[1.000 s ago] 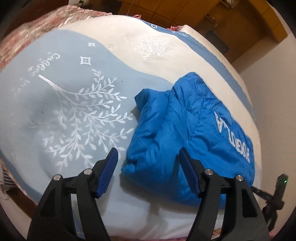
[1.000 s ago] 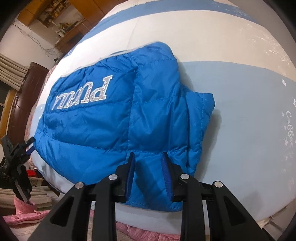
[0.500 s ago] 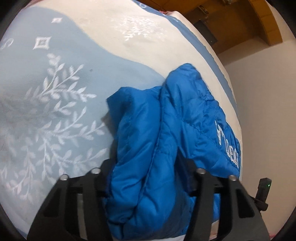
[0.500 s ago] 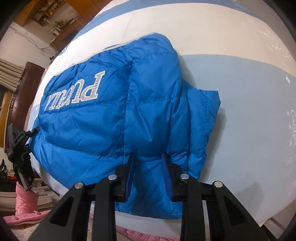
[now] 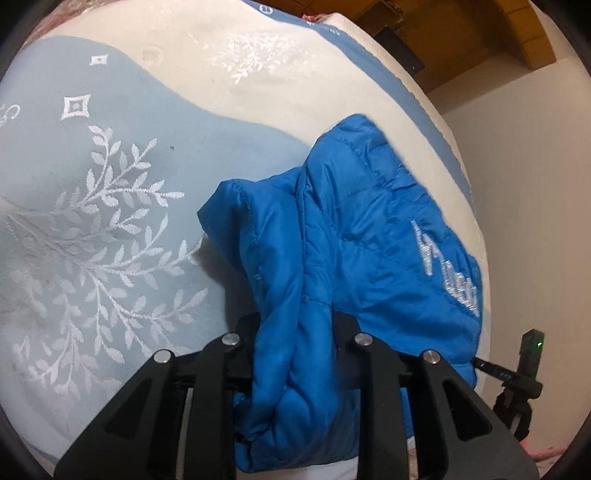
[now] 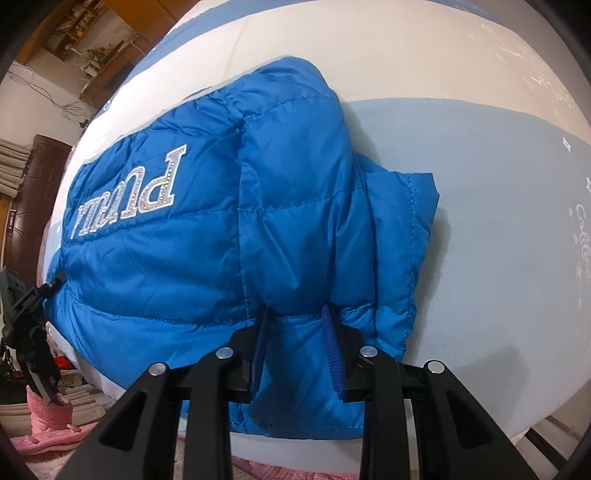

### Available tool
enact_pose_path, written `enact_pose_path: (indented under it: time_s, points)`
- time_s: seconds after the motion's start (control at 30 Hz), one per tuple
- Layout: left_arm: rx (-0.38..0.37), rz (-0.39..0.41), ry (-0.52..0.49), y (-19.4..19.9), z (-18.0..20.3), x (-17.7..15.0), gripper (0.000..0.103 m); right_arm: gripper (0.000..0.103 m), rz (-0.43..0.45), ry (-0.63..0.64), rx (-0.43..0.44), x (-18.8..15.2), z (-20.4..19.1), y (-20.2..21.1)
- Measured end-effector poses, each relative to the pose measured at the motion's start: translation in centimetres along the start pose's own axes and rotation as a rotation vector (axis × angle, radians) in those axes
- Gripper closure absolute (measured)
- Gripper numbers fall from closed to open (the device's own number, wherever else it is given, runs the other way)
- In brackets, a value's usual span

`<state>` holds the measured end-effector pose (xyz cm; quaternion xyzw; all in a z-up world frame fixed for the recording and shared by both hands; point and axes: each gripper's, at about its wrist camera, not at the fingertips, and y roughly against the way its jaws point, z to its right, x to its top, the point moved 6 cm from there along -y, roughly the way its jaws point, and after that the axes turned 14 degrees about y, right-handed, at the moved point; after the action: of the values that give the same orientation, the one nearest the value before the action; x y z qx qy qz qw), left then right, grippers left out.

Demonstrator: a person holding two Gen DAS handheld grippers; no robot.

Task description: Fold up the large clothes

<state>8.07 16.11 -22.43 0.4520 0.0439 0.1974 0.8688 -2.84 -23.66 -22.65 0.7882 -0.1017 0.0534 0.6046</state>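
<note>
A bright blue quilted puffer jacket (image 5: pixel 369 229) with silver lettering lies folded near the edge of a bed (image 5: pixel 110 155). It also shows in the right wrist view (image 6: pixel 207 236). My left gripper (image 5: pixel 295 328) is shut on a bunched edge of the jacket, which hides the fingertips. My right gripper (image 6: pixel 295 325) is shut on another edge of the jacket, with fabric pinched between the blue pads (image 6: pixel 330 332). The jacket's near edges are lifted off the cover.
The bed cover is pale blue and white with leaf embroidery (image 5: pixel 103 236). Wooden furniture (image 5: pixel 443 22) stands beyond the bed, a white wall (image 5: pixel 532 184) to the right. The other gripper's tip (image 5: pixel 524 362) shows past the bed edge. Pink fabric (image 6: pixel 48 424) lies on the floor.
My left gripper moved in from open beside the jacket and closed on its edge, bunching the fabric. My right gripper kept its hold and the jacket edge rose slightly.
</note>
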Motion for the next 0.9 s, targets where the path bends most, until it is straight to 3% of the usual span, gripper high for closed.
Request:
enact_pose_path:
  time_s: [0.13, 0.27, 0.63, 0.77, 0.9]
  points:
    - [0.034, -0.008, -0.034, -1.3, 0.1, -0.3, 0.073, 0.074, -0.005, -0.003, -0.009, 0.3, 0.1, -0.6]
    - [0.014, -0.020, -0.015, -1.5, -0.7, 0.0, 0.072, 0.074, -0.004, -0.005, -0.014, 0.4, 0.0, -0.9]
    - [0.006, 0.009, 0.023, -1.2, -0.9, 0.0, 0.075, 0.073, 0.003, -0.026, 0.024, 0.2, 0.6, -0.9]
    - [0.037, 0.044, -0.016, 0.6, 0.9, -0.4, 0.080, 0.069, 0.025, -0.059, 0.058, 0.4, 1.6, 1.2]
    - [0.026, 0.084, -0.051, 3.6, 3.6, -0.9, 0.082, 0.068, 0.081, -0.047, 0.006, 0.7, 2.6, 5.0]
